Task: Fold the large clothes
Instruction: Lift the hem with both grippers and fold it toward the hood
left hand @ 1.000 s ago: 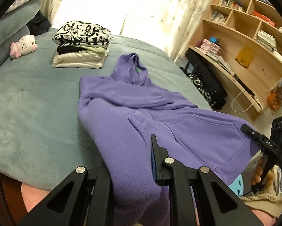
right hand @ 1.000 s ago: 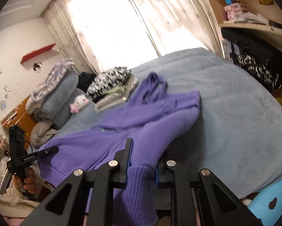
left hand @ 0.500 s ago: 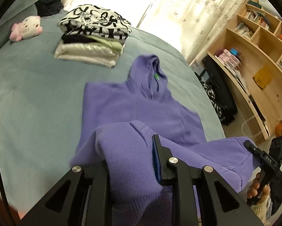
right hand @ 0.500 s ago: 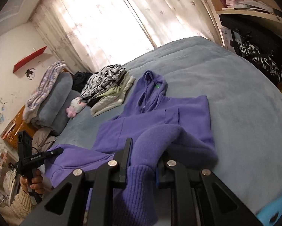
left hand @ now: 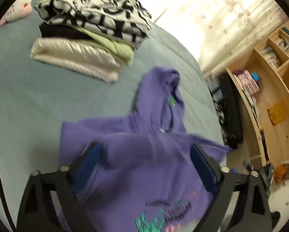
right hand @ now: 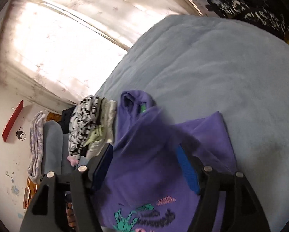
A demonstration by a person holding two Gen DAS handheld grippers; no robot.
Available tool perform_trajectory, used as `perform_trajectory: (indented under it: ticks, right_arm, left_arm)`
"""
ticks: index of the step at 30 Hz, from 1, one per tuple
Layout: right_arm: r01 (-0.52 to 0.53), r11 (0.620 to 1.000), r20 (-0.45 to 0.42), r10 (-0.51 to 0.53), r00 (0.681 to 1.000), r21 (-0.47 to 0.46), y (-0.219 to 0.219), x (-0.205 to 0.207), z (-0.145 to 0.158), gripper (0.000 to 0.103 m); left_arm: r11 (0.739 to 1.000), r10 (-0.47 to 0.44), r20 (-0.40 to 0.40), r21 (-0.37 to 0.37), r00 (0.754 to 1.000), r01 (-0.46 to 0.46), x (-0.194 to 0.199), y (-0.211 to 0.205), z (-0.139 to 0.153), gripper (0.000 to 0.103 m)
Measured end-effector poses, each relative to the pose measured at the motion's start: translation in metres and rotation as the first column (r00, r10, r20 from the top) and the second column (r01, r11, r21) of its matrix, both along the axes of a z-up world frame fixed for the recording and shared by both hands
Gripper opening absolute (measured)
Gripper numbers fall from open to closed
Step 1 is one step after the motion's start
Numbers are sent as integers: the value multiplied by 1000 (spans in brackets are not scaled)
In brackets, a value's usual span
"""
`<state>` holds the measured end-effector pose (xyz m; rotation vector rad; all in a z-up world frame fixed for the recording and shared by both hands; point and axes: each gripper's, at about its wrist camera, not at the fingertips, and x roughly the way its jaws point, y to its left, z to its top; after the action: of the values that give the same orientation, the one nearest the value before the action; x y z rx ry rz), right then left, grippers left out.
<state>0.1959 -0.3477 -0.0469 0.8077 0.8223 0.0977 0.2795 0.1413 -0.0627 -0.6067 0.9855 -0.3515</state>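
A purple hoodie (left hand: 144, 160) lies on the blue-grey bed (left hand: 38, 104), its lower half doubled up over the chest so a teal and pink print faces up. The hood (left hand: 163, 89) points away from me. My left gripper (left hand: 144, 154) is open, jaws wide apart above the folded cloth, holding nothing. In the right wrist view the hoodie (right hand: 154, 164) fills the lower middle, and my right gripper (right hand: 144, 154) is open over it, also empty. Both views are blurred by motion.
A stack of folded clothes (left hand: 90, 29) sits on the bed beyond the hood, also in the right wrist view (right hand: 92, 125). A pink plush toy (left hand: 16, 9) lies far left. Wooden shelves (left hand: 270, 96) stand right of the bed. Curtains (right hand: 67, 38) cover the window.
Both grippers carried the hoodie's lower half up over its chest, then opened and let go. The print side now faces up.
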Motion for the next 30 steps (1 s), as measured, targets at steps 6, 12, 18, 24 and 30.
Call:
perform_trajectory:
  ticks: [6,12,18,24,30]
  right_arm:
    - [-20,993,-75,12,997,-112,-6,18,-36,69]
    - [-73,973,-123,46,991,-220,-6,44,-65,69]
    - [-170,913,-181,109,977,-371,17,75,-90,67]
    - [-192,875,-204,110,973,-445,28,81,-105,9]
    - [-56,902,18,70,997,-428,13,44,-49,7]
  left_arm:
    - [972,-16,-56,231,998,28,24,-11,-33,94]
    - [916,-38,-98,394,994,74,31,-14,-75,93]
    - [904,-25,-113,422,993,71,43,-4,-98,68]
    - [899,-13,-51,437,999,34,37,1,-97,24]
    - [932,12,73,361,997,-37,10,13,-72,19]
